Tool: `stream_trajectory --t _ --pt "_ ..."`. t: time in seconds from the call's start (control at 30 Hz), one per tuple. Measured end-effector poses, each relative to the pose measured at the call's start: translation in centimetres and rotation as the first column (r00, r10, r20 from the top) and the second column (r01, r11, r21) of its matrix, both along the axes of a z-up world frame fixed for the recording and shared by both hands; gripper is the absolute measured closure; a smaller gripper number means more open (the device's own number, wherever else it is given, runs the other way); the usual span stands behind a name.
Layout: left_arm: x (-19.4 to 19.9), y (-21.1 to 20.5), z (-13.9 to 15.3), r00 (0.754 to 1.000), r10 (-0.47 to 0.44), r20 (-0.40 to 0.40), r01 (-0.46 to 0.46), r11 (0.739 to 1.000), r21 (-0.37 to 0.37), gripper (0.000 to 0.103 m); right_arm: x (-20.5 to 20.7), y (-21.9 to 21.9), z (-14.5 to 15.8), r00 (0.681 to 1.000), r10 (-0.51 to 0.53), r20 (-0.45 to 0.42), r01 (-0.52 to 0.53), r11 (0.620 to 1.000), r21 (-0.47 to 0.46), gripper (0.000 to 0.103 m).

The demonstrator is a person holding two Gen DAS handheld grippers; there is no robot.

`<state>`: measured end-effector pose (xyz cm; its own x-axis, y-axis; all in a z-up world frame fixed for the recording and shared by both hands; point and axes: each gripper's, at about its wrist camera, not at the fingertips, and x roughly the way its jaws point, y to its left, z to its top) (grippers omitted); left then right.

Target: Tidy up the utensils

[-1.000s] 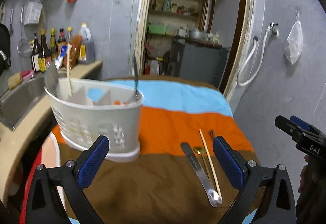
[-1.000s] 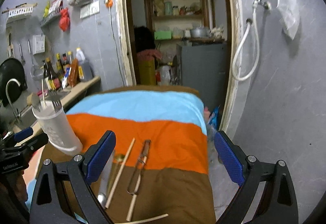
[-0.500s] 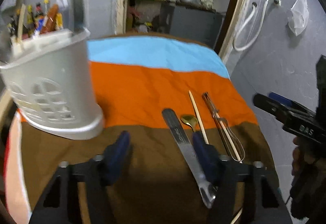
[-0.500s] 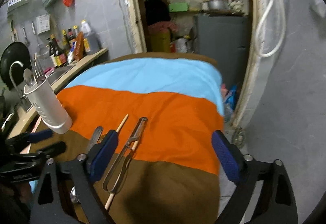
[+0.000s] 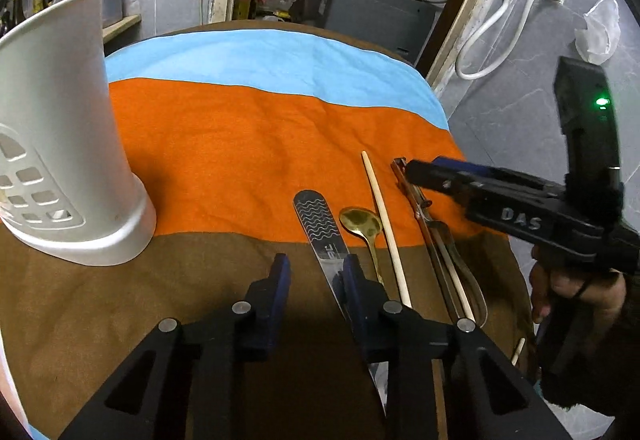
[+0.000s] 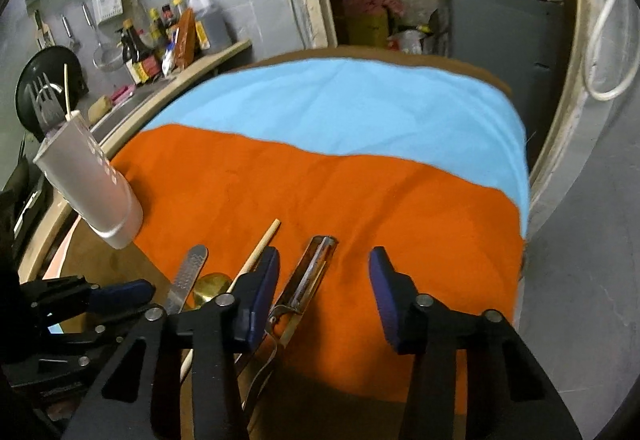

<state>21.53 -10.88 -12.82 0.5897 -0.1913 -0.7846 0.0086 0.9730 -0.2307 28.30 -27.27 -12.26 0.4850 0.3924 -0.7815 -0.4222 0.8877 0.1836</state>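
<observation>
On the striped cloth lie a steel knife [image 5: 320, 228], a gold spoon [image 5: 361, 223], a wooden chopstick [image 5: 384, 224] and a metal peeler [image 5: 424, 212]. My left gripper [image 5: 314, 274] is open low over the knife, its right finger touching the blade. My right gripper [image 6: 322, 294] is open and straddles the peeler [image 6: 312, 276]; it also shows in the left wrist view [image 5: 424, 170]. The white utensil holder [image 5: 56, 144] stands at the left, with a fork [image 6: 46, 110] in it.
The table's right edge drops beside a grey wall [image 5: 520, 112]. A counter with bottles [image 6: 160, 40] and a sink lies behind the holder. A second chopstick end [image 5: 519, 350] shows at the near right edge.
Both grippers have dropped toward the cloth. My left gripper has narrowed and come down over the knife. My right gripper has narrowed and moved over the peeler.
</observation>
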Motion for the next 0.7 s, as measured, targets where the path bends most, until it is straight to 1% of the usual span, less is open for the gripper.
stream_trajectory --t 0.13,0.23,0.3,0.33,0.37,0.5,0.63,0.7 --pt "0.2 0.0 0.0 1.000 0.004 -0.001 -0.004 1.000 -0.001 0.080 0.4 0.5 -1.1 0.999 0.022 -0.036 -0.022 1.000 0.009 0.067" --pt "0.2 0.1 -0.1 1.000 0.004 -0.003 -0.004 1.000 -0.001 0.080 0.4 0.8 -1.3 0.999 0.032 -0.036 -0.032 0.999 0.006 0.067" --pt "0.2 0.1 -0.1 1.000 0.003 -0.003 -0.003 1.000 -0.001 0.080 0.3 0.7 -1.3 0.999 0.033 -0.040 -0.033 0.999 0.007 0.072" --pt "0.2 0.2 -0.1 1.000 0.001 -0.005 -0.001 1.000 -0.001 0.080 0.5 0.6 -1.2 0.998 0.034 -0.044 -0.033 0.999 0.016 0.079" --pt "0.2 0.2 -0.1 1.000 -0.001 -0.008 0.001 1.000 -0.002 0.080 0.5 0.3 -1.2 0.998 0.031 -0.051 -0.030 0.999 0.030 0.082" --pt "0.6 0.3 -0.2 1.000 -0.015 -0.024 0.015 1.000 -0.028 0.080 0.3 -1.3 -1.1 0.998 0.007 -0.068 -0.001 0.996 0.092 0.084" --pt "1.4 0.0 -0.1 0.998 -0.030 -0.047 0.027 0.998 -0.052 0.080 -0.2 -3.1 -1.3 0.997 -0.012 -0.076 0.023 0.991 0.134 0.086" --pt "2.0 0.0 -0.2 0.997 -0.031 -0.065 0.026 0.997 -0.076 0.080 -0.3 -4.2 -1.4 0.996 -0.029 -0.087 0.043 0.986 0.161 0.086"
